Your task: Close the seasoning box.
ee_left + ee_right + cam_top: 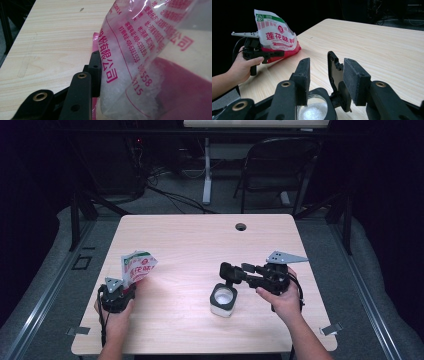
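Observation:
A red, white and green printed bag (136, 266) of white granules stands upright at the table's left, its lower end on the wood. My left gripper (131, 282) is shut on it; up close, one black finger (95, 67) presses the clear plastic bag (140, 50). A small white container (223, 301) sits right of centre, its black flip lid (335, 68) standing up. White granules (313, 111) show inside. My right gripper (328, 65) is open, its jaws on either side of the raised lid with a gap on the left side. The bag (277, 35) and left gripper (274, 53) show beyond.
The light wooden table (200, 240) has a cable hole (241, 226) near its far edge. A dark folding chair (280, 165) and a desk leg stand beyond the table. Bare wood lies between the bag and the container.

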A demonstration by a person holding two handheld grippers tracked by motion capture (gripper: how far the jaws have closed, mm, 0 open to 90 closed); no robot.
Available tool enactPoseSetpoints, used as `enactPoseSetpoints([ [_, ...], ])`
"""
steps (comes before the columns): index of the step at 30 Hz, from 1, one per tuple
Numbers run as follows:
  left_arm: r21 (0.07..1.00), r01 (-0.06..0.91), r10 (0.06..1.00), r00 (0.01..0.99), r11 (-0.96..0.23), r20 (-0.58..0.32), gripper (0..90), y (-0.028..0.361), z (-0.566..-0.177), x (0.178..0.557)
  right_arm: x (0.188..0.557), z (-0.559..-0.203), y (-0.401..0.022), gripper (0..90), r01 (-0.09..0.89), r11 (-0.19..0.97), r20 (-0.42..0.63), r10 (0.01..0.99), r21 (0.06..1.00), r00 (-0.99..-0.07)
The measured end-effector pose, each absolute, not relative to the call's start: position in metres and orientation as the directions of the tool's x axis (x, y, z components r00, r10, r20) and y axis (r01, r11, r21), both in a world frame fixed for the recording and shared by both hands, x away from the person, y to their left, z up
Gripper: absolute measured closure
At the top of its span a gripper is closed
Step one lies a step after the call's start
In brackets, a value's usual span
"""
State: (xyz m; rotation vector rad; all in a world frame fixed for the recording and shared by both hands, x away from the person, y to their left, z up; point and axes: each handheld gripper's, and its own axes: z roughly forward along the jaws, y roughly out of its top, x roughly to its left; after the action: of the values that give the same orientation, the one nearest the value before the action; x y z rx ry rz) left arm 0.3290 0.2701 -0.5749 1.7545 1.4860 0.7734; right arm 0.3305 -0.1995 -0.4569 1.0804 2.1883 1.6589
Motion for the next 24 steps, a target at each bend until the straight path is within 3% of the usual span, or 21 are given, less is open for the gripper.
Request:
enactPoseSetpoints([
  [10,0.809,0.584,0.989,0.145,-0.068,-0.021,64.9,0.2710,-0.5787,0.3280,0.3316,-0.4586,-0.2000,57.8,0.435,0.109,0.266,0.652,0.894,-0.710],
  [21,0.817,0.574,0.991,0.133,-0.057,-0.024,40.5,0.2719,-0.5772,0.3251,0.3317,-0.4585,-0.2003,57.8,0.436,0.109,0.265,0.656,0.894,-0.707],
  [24,0.816,0.574,0.989,0.145,-0.072,-0.015,37.4,0.2704,-0.5764,0.3247,0.3320,-0.4587,-0.2006,57.7,0.436,0.105,0.268,0.655,0.894,-0.706],
])
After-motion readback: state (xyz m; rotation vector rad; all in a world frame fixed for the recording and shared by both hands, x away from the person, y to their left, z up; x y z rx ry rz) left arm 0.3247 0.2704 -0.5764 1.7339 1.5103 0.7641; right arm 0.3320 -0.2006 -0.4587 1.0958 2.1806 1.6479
